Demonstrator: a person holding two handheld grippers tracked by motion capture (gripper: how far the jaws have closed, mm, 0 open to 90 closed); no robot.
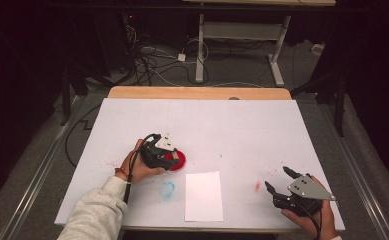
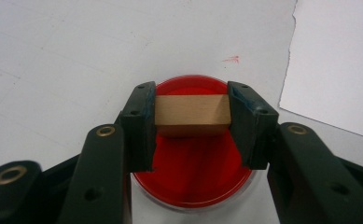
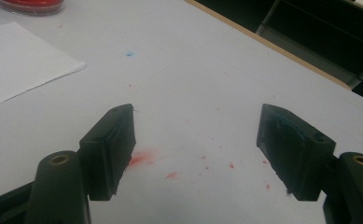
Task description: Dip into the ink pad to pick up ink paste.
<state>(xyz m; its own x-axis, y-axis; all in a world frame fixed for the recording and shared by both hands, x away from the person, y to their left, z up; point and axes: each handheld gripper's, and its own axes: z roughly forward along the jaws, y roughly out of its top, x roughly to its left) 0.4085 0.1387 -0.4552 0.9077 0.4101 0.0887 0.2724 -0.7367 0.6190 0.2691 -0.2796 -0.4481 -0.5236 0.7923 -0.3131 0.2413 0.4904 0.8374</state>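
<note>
A round red dish (image 2: pixel 193 172) of red paint sits left of the table's centre, also seen as the red dish (image 1: pixel 178 160). My left gripper (image 2: pixel 192 114) is shut on a small wooden block (image 2: pixel 192 111) and holds it just over the dish. From above, the left gripper (image 1: pixel 168 159) covers most of the dish. A white sheet of paper (image 1: pixel 203 196) lies near the front edge. My right gripper (image 1: pixel 278 181) rests open at the front right, with its jaws wide apart over red paint smears (image 3: pixel 142 159) and nothing between them.
The table is covered with a white sheet (image 1: pixel 242 125) marked by a blue smudge (image 1: pixel 166 190) and a red smudge (image 1: pixel 257 186). A wooden table edge (image 1: pixel 197 92) runs along the back. Cables (image 1: pixel 157 65) and a desk frame (image 1: pixel 242 45) stand beyond on the floor.
</note>
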